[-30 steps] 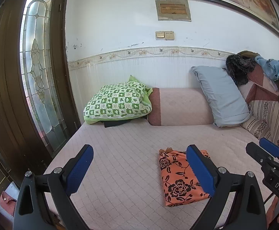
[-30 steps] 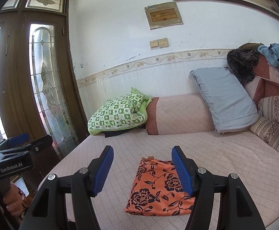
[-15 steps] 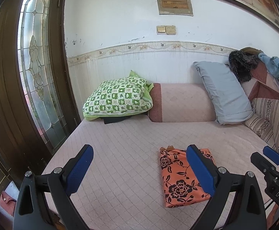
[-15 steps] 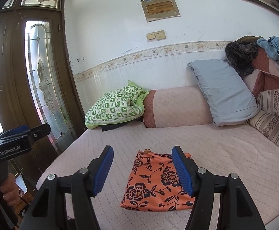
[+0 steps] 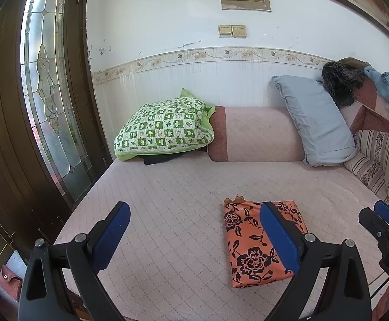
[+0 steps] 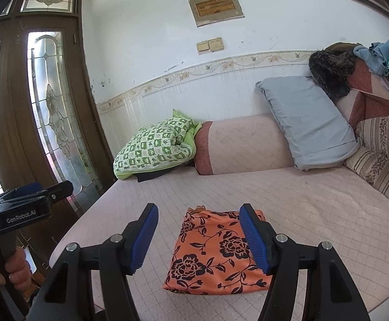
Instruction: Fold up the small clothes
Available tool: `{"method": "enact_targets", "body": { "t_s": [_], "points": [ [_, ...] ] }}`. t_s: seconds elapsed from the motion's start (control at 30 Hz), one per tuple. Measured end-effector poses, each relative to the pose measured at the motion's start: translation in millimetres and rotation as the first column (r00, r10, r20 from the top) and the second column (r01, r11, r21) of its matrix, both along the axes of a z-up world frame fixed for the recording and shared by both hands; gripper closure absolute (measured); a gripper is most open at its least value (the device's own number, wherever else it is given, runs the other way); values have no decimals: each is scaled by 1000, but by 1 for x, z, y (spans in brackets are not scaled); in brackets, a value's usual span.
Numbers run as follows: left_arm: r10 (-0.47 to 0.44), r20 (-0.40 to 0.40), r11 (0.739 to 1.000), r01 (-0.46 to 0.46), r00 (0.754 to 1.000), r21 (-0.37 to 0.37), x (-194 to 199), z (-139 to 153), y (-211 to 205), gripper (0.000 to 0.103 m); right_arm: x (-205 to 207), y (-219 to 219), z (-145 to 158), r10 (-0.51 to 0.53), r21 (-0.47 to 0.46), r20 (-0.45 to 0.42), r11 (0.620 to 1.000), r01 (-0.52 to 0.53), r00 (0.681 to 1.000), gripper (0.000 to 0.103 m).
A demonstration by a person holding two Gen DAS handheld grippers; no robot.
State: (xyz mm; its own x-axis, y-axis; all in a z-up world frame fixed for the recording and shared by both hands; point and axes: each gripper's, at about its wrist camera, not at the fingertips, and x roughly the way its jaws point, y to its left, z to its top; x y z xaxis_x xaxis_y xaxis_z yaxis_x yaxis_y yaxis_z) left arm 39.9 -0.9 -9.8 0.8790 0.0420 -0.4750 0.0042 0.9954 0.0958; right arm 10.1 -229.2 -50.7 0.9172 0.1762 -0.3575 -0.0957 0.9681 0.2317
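An orange cloth with black flowers (image 5: 250, 243) lies folded into a neat rectangle on the pink quilted bed (image 5: 173, 203). It also shows in the right wrist view (image 6: 215, 251). My left gripper (image 5: 194, 230) is open and empty, held above the bed to the left of the cloth. My right gripper (image 6: 198, 234) is open and empty, held above and in front of the cloth. The right gripper shows at the right edge of the left wrist view (image 5: 381, 222). The left gripper shows at the left edge of the right wrist view (image 6: 28, 198).
A green checked pillow (image 5: 165, 131), a pink bolster (image 5: 255, 133) and a grey pillow (image 5: 314, 120) lean on the back wall. Loose clothes (image 5: 381, 85) hang over striped cushions at the right. A wooden door with patterned glass (image 5: 50, 101) stands left.
Both grippers have drawn back and risen slightly from the folded cloth. The cloth has stayed in place. Both grippers stay open.
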Motion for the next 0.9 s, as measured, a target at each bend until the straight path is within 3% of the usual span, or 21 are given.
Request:
{"method": "enact_targets", "body": {
  "t_s": [0.9],
  "points": [
    [2,-77,999,-7,997,-54,8,-23,24,6,4,32,1,20,-64,-37,998,-22,999,36]
  ]
}}
